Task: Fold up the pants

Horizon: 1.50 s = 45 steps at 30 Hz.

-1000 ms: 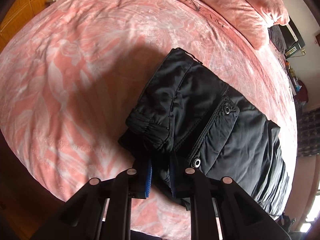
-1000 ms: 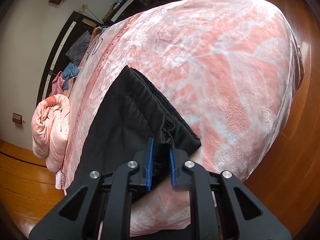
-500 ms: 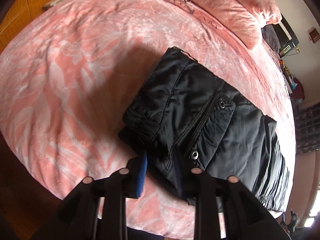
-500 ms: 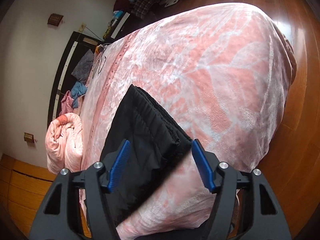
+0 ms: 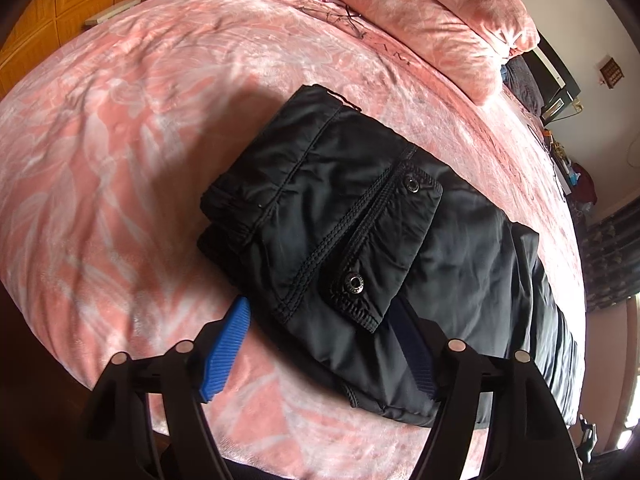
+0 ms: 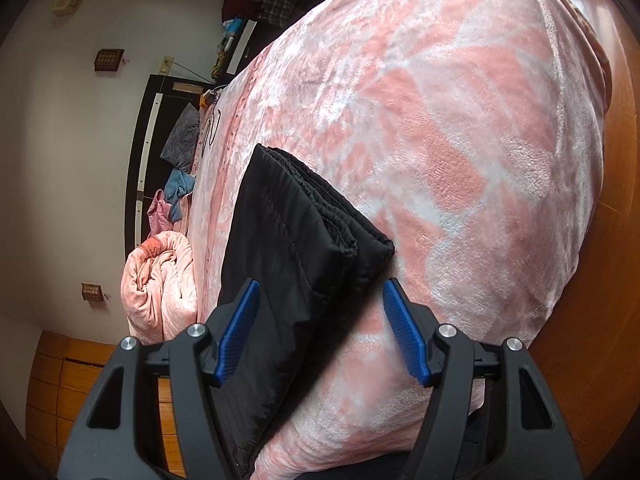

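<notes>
I see the folded black nylon pants (image 5: 360, 232) on the pink bed at 12 o'clock of my left gripper (image 5: 320, 344), jaws opening around the hem; my right gripper (image 6: 320, 332) is spread, touching nothing.

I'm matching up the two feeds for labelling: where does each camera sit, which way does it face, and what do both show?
Left wrist view: on the left gripper, angled down at the folded black pants on the pink bed; its jaws are opening astride the near pants edge.
Right wrist view: on the right gripper, facing along the bed toward the white wall; open fingers straddle a pants corner.
Shared: pants, bed, rolled pink blanket.
</notes>
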Available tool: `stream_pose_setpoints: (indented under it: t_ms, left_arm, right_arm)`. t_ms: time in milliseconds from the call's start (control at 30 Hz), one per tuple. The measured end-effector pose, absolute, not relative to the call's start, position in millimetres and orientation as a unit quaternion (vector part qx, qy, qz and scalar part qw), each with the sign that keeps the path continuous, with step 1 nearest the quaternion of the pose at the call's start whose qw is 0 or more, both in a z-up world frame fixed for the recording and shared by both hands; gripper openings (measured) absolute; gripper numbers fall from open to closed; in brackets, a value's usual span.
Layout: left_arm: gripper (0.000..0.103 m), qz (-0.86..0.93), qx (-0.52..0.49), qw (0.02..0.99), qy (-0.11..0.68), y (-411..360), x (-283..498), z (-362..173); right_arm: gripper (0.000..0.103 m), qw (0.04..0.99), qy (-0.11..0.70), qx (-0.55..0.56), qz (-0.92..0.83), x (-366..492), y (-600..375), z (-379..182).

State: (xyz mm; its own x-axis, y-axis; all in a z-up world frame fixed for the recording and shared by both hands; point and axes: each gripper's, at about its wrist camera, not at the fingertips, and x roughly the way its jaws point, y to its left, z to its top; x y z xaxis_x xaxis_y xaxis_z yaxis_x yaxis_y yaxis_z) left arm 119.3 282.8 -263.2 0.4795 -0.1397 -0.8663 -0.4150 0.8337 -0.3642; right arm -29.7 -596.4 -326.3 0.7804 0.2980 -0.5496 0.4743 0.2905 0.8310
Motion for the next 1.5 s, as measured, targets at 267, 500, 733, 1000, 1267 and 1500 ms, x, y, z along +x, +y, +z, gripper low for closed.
stream_pose_setpoints:
  t_ms: [267, 500, 733, 1000, 1267, 1500]
  left_arm:
    - [0.077, 0.1, -0.287, 0.82, 0.484, 280.5, 120.6, -272.4]
    - [0.083, 0.109, -0.285, 0.827, 0.472, 277.1, 118.9, -278.5]
    - [0.084, 0.109, -0.294, 0.83, 0.462, 278.5, 112.5, -284.2]
    - [0.084, 0.108, -0.282, 0.838, 0.454, 275.4, 109.2, -281.5]
    - [0.084, 0.102, -0.283, 0.846, 0.44, 273.2, 103.0, -278.9]
    - [0.084, 0.092, -0.3, 0.844, 0.435, 276.7, 99.3, -280.7]
  right_arm:
    - [0.065, 0.734, 0.307, 0.605, -0.036, -16.4, -599.8, -335.2]
    - [0.046, 0.737, 0.314, 0.597, -0.033, -12.5, -600.1, -336.9]
    - [0.021, 0.759, 0.334, 0.556, -0.051, -5.2, -592.0, -311.9]
    - [0.016, 0.812, 0.344, 0.467, -0.067, 9.7, -564.2, -245.1]
    - [0.015, 0.86, 0.337, 0.378, -0.063, 17.6, -523.0, -175.3]
    - [0.015, 0.888, 0.328, 0.318, -0.053, 19.4, -483.3, -128.2]
